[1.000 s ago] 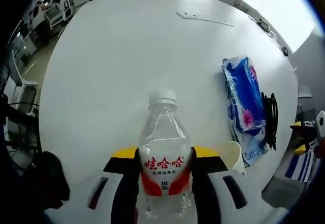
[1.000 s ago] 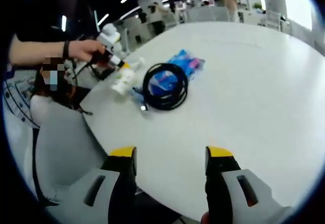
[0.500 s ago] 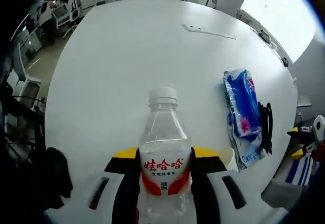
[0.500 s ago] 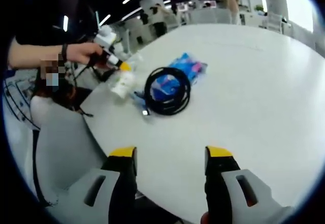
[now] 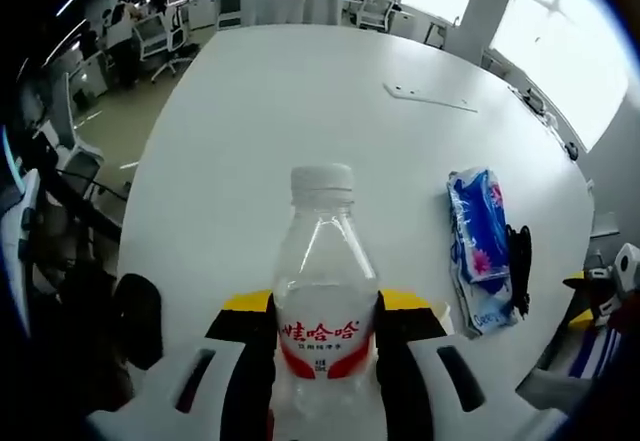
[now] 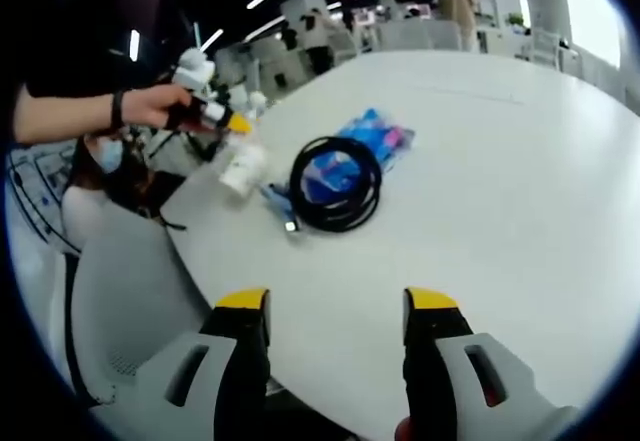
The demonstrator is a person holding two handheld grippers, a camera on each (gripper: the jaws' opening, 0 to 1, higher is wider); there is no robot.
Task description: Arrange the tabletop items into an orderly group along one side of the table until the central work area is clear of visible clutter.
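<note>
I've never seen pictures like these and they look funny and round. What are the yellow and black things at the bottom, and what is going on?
Those are grabbing tools. A person holds one in each hand, and a small camera rides on each, so the pictures come out round.

The left gripper view looks along the left tool. Its two yellow-tipped jaws squeeze a clear water bottle with a white cap and red writing. Beyond it is a big white table, with a blue tissue pack lying near its edge.

The right gripper view looks along the right tool. Its jaws stand apart with nothing between them. Farther off on the table lies a coiled black cable, resting partly on the tissue pack, with a small white cup beside it. A hand there holds the other tool.
</note>
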